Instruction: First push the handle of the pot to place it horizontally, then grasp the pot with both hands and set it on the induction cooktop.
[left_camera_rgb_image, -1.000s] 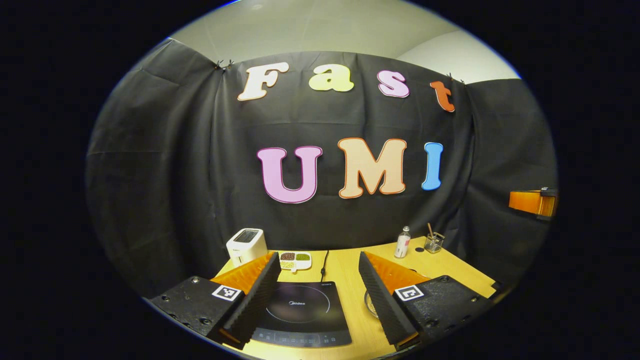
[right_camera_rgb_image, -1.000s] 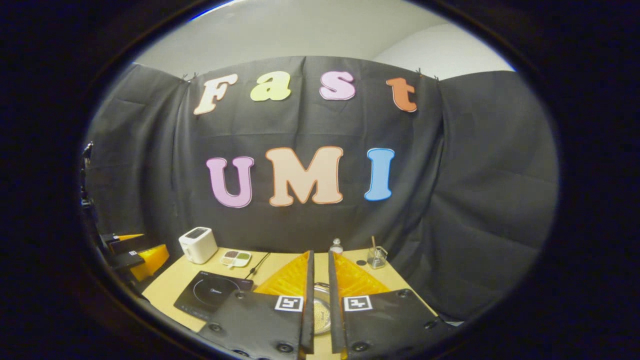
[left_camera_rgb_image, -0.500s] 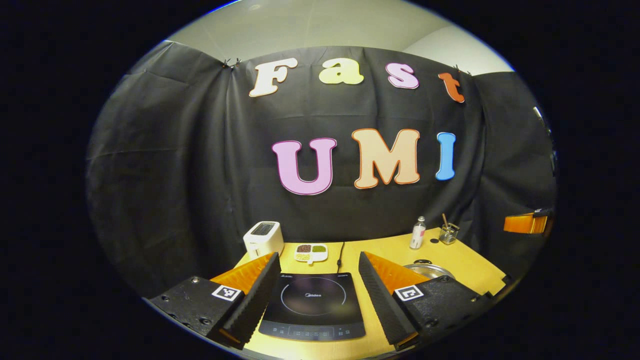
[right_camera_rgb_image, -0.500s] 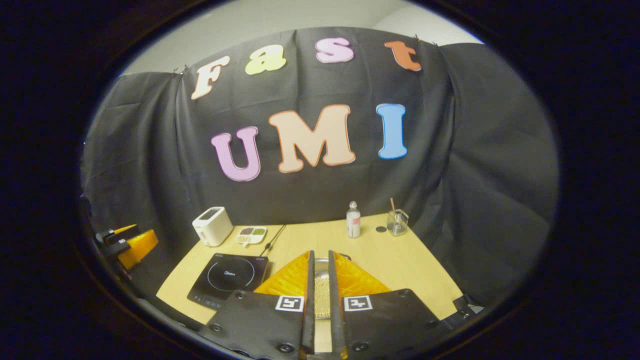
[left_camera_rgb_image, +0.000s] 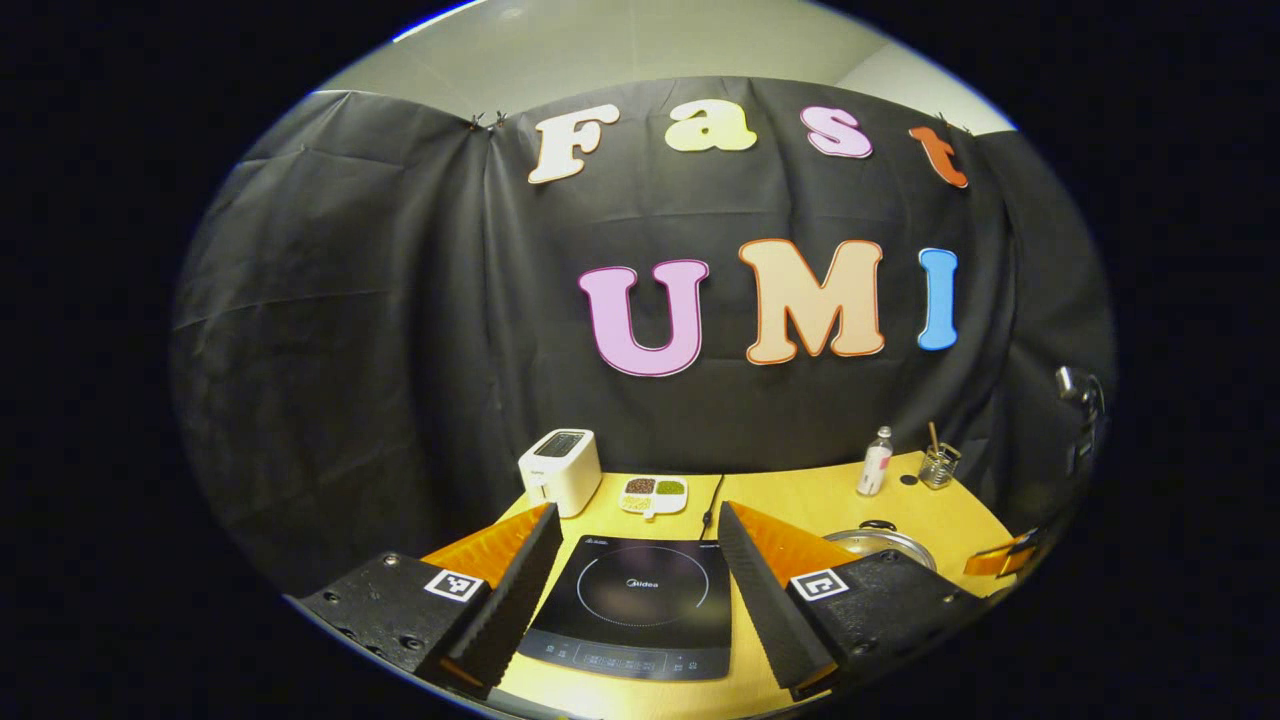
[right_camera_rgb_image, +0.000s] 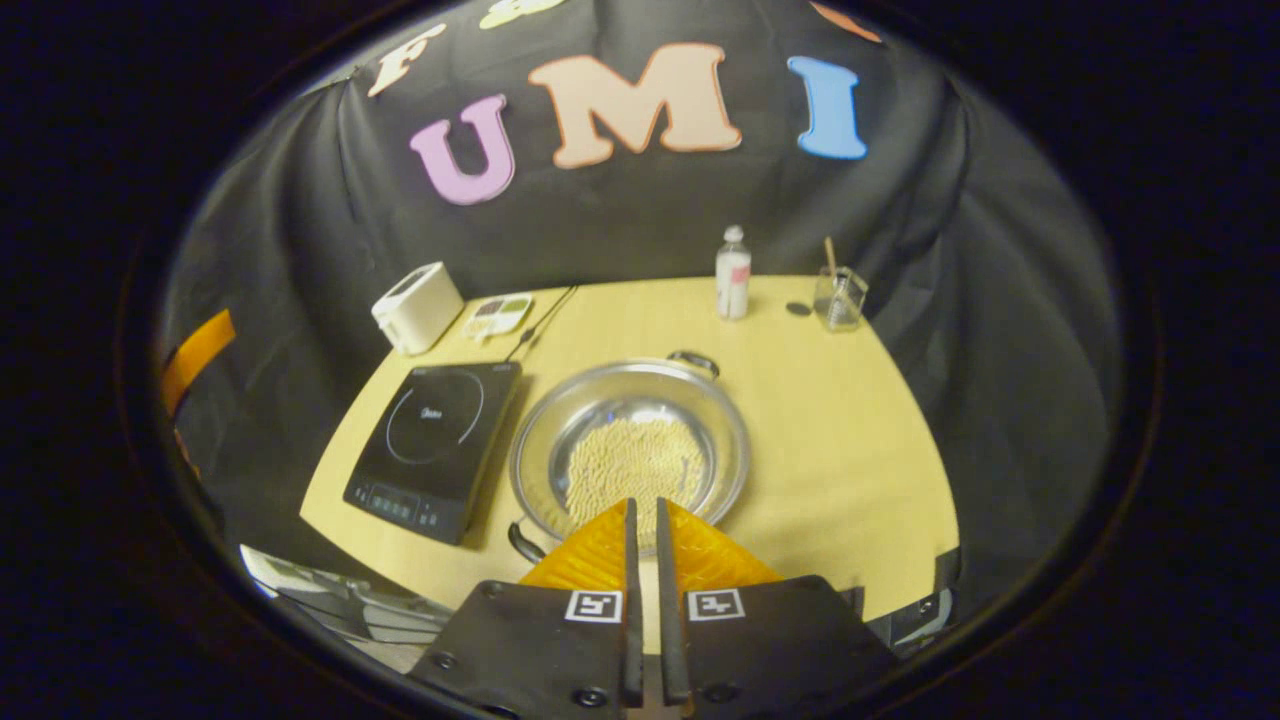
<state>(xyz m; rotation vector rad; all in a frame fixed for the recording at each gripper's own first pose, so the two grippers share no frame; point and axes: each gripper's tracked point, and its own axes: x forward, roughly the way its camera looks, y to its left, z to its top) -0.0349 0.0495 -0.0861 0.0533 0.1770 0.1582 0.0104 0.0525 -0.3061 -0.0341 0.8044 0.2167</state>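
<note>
A steel pot (right_camera_rgb_image: 630, 450) holding pale grains stands on the wooden table (right_camera_rgb_image: 840, 440), just right of the black induction cooktop (right_camera_rgb_image: 435, 435). One loop handle (right_camera_rgb_image: 695, 360) points to the far side, the other (right_camera_rgb_image: 525, 545) to the near left. My right gripper (right_camera_rgb_image: 642, 510) hovers above the pot's near rim, shut with nothing between its fingers. My left gripper (left_camera_rgb_image: 637, 512) is open above the table's front, framing the cooktop (left_camera_rgb_image: 640, 600). The pot (left_camera_rgb_image: 880, 540) is partly hidden behind its right finger.
Along the table's back stand a white toaster (right_camera_rgb_image: 415, 305), a divided dish (right_camera_rgb_image: 497, 315), a small bottle (right_camera_rgb_image: 732, 285) and a glass with a stick (right_camera_rgb_image: 838, 298). The cooktop's cord (right_camera_rgb_image: 545, 320) runs toward the wall. The left gripper's orange part (right_camera_rgb_image: 195, 350) shows at far left.
The right gripper has risen and tipped downward, so the whole pot now shows below it. In the left gripper view the scene has slid right and the pot has come into view.
</note>
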